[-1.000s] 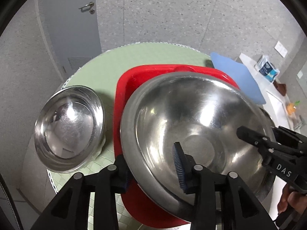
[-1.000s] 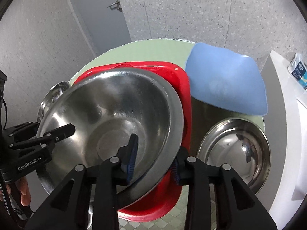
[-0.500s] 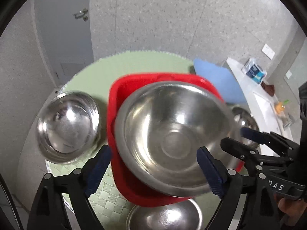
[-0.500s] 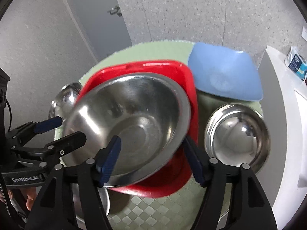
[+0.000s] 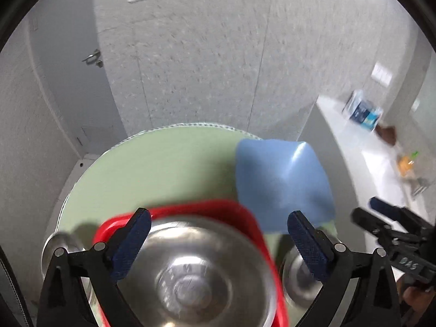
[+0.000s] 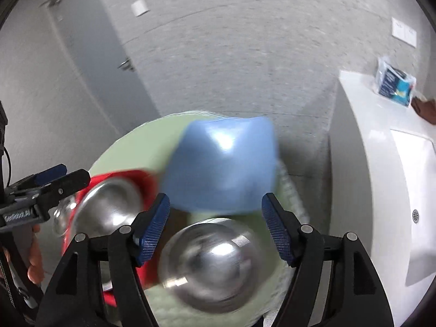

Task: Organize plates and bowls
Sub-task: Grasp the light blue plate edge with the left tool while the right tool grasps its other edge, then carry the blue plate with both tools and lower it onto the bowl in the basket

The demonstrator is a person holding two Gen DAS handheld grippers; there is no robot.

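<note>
On the round green table [image 5: 163,169] we hold both grippers, left [image 5: 218,242] and right [image 6: 215,229], spread and empty, their jaws just opened to leave the big steel bowl [image 5: 190,278] nested in the red tray [image 5: 239,212].

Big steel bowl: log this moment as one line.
big steel bowl in red tray | left gripper open, just opened, empty | right gripper open, just opened, empty | blue plate untouched

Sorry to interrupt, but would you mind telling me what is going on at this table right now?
A person with a handheld gripper in each hand is sorting dishes on a round green table. The big steel bowl sits in the red tray. The left gripper and right gripper have just been opening and hold nothing. A blue plate and a smaller steel bowl sit nearby.
</note>
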